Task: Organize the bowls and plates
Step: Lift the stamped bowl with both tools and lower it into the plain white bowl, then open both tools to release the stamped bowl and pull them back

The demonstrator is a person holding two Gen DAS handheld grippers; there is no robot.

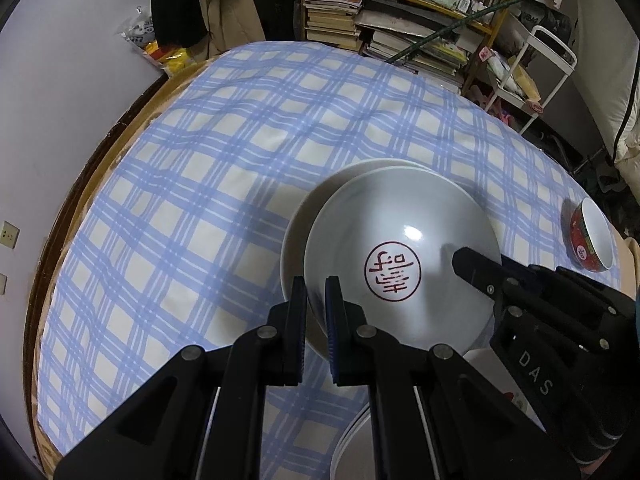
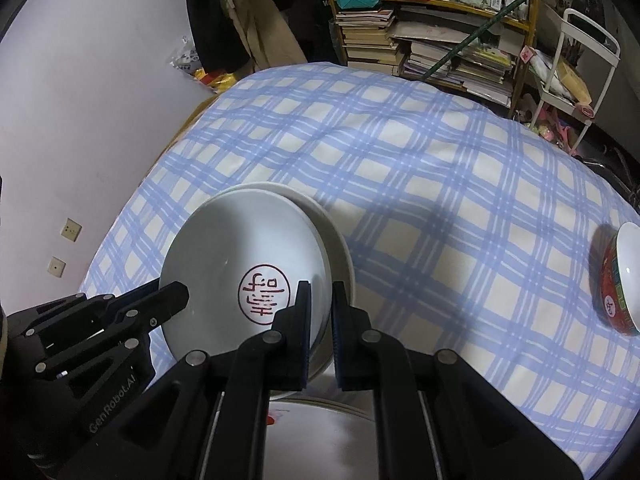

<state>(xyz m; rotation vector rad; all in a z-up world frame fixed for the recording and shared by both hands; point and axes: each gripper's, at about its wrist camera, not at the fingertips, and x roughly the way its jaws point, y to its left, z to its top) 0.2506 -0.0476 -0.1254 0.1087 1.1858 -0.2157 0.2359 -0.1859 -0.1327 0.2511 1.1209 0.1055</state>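
Observation:
A white plate (image 1: 400, 240) with a round red seal mark in its middle is held between both grippers. My left gripper (image 1: 316, 312) is shut on its left rim, and my right gripper (image 2: 320, 312) is shut on its right rim. The same plate (image 2: 240, 248) sits just over a second white plate (image 1: 316, 200) that lies on the checked cloth; the second plate's rim (image 2: 340, 252) shows behind and beside it. Whether the two plates touch I cannot tell. Each wrist view also shows the other gripper: the right gripper (image 1: 466, 258) and the left gripper (image 2: 178, 294).
A red bowl (image 1: 588, 240) with a white inside stands near the table's right edge (image 2: 616, 280). Another pale plate (image 2: 312, 432) lies under the grippers at the near edge. Blue-and-white checked cloth (image 1: 200, 160) covers the table. Bookshelves (image 1: 400, 20) and a white cart (image 2: 580, 60) stand behind.

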